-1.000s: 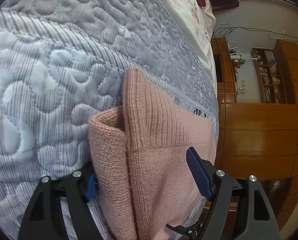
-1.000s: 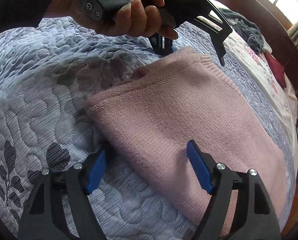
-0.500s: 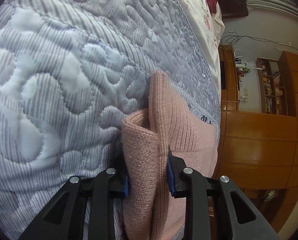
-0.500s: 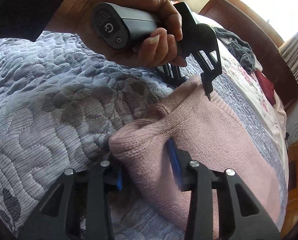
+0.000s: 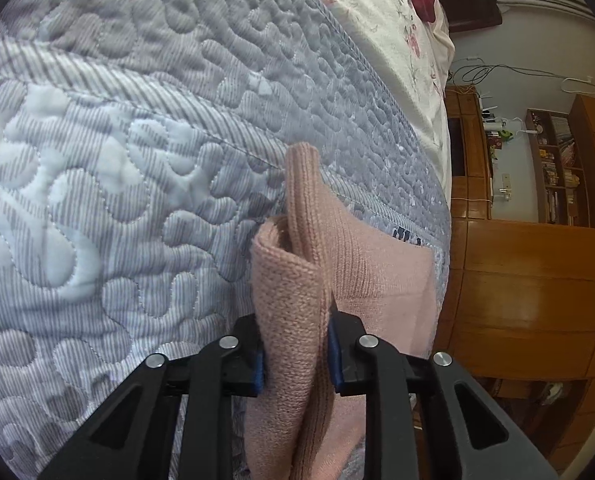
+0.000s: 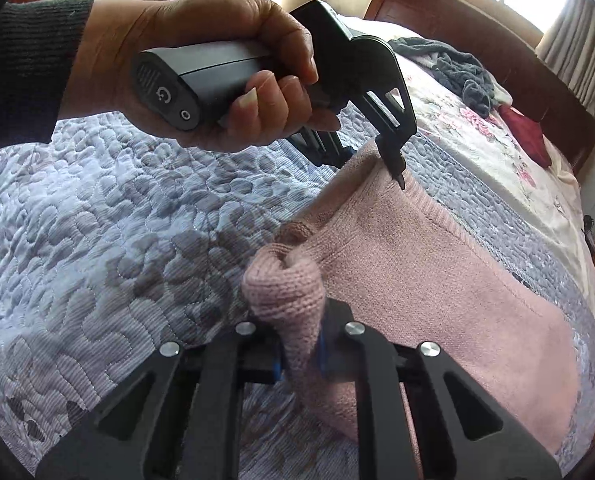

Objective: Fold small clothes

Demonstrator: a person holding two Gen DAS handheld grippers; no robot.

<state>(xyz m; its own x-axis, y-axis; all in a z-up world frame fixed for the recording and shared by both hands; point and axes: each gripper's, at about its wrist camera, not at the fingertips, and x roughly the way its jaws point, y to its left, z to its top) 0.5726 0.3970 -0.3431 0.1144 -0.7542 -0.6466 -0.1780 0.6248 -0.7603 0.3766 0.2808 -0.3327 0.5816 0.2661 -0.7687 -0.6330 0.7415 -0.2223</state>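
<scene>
A pink knitted sweater lies folded on a grey quilted bedspread. My right gripper is shut on its near corner, and the knit bunches up between the blue pads. In the same view a hand holds my left gripper, which pinches the sweater's far corner. In the left wrist view the left gripper is shut on a doubled edge of the pink sweater, lifted slightly off the bedspread.
Beyond the quilt lies a floral sheet with a grey garment and a dark red cloth near the wooden headboard. Wooden cabinets and shelves stand past the bed's edge.
Both grippers went from open around the sweater's corners to shut on them. The pinched corners now bunch up and rise slightly off the bedspread.
</scene>
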